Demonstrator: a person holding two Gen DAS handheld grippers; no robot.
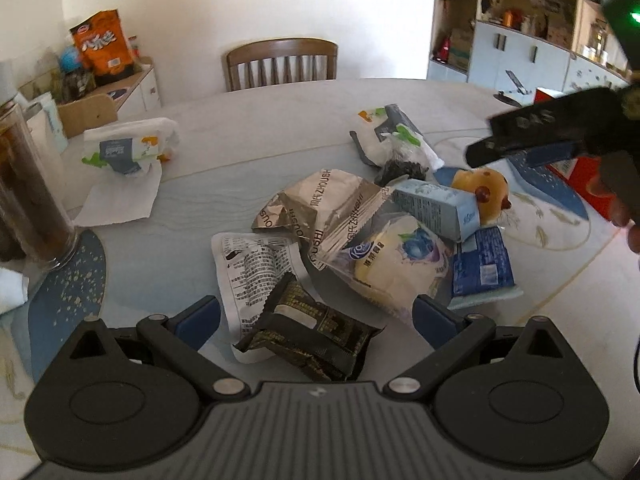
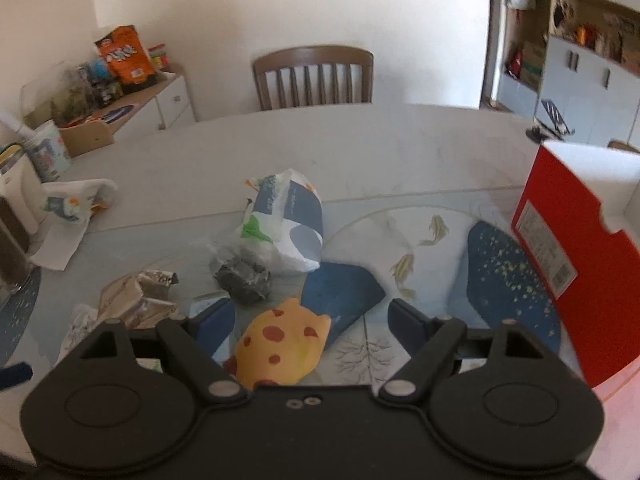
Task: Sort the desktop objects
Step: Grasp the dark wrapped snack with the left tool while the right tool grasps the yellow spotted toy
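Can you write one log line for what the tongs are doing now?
left tongs: open over black crinkly snack packet | right tongs: open over yellow red-spotted soft toy | nothing held

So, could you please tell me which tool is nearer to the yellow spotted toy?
The right. The right tool hangs open just over the yellow spotted toy, which lies between its fingers; the left tool is across the pile, over the black snack packet.

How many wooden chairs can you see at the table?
1: a wooden chair stands at the far side of the table, against the wall. Others may be hidden outside the views.
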